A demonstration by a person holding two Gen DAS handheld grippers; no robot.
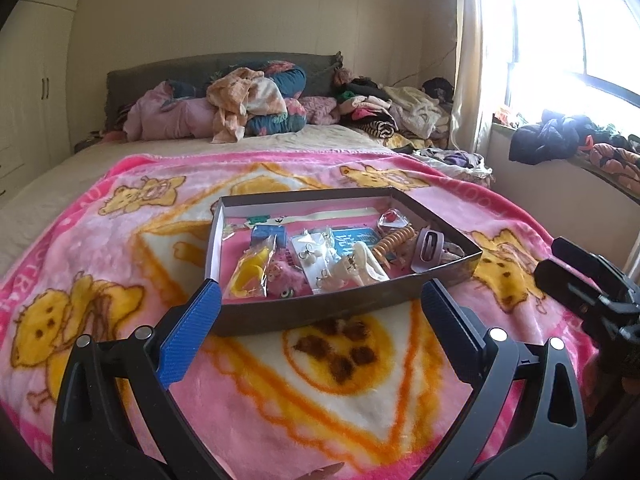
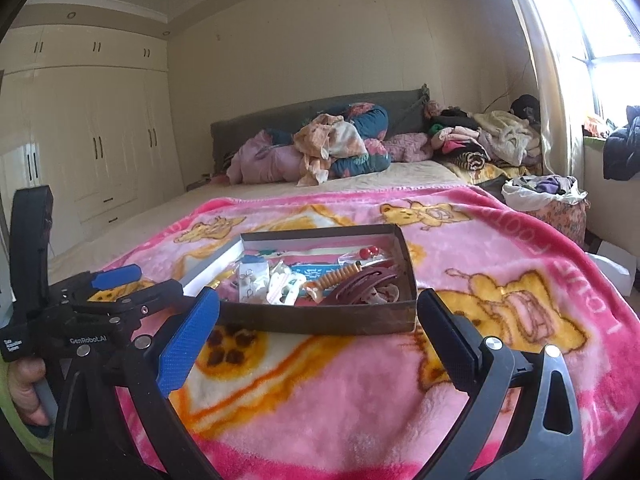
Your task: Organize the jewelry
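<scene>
A shallow dark cardboard box lies on a pink cartoon blanket on the bed. It holds several pieces: a yellow bangle in a bag, a pink fluffy charm, an earring card, an orange coil band, and a mauve hair claw. My left gripper is open and empty just short of the box's near wall. My right gripper is open and empty, also just in front of the box.
Piles of clothes and bedding lie at the grey headboard. A wardrobe stands left. A window sill with dark clothes is right, with a full laundry bag beside the bed.
</scene>
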